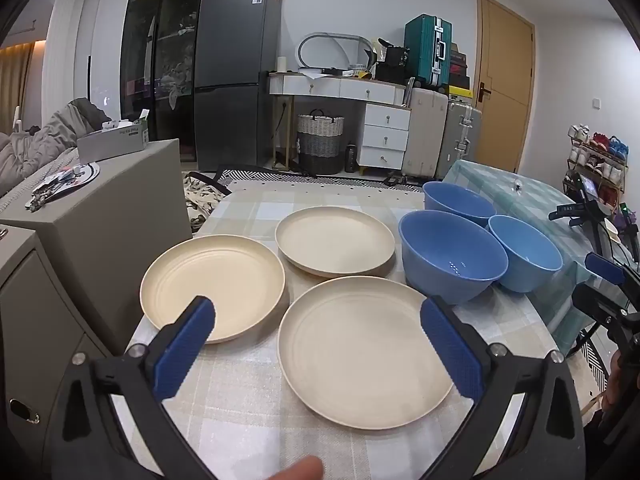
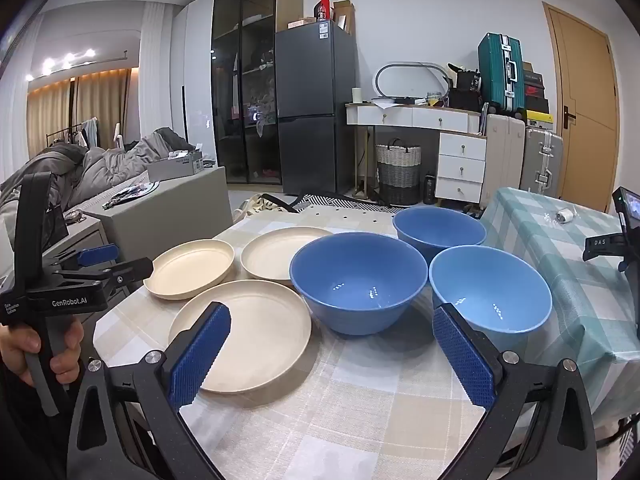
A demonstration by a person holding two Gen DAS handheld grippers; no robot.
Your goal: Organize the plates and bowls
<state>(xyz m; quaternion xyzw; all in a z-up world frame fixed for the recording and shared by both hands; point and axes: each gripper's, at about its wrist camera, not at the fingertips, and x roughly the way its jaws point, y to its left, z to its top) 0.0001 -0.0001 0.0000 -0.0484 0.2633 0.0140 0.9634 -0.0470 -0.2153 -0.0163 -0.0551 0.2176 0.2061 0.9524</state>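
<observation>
Left wrist view shows the left gripper (image 1: 318,340) spread wide and empty above three cream plates: left plate (image 1: 212,286), far plate (image 1: 336,242), near plate (image 1: 364,364), all flat on the checked table (image 1: 248,432). The plates' low, thin rims could slip from the pads if pinched shallowly. Right of them, the big bowl (image 2: 358,280), far bowl (image 2: 438,232) and right bowl (image 2: 490,290) crowd together under the equally wide, empty right gripper (image 2: 332,354), so lifting one risks knocking a neighbour.
</observation>
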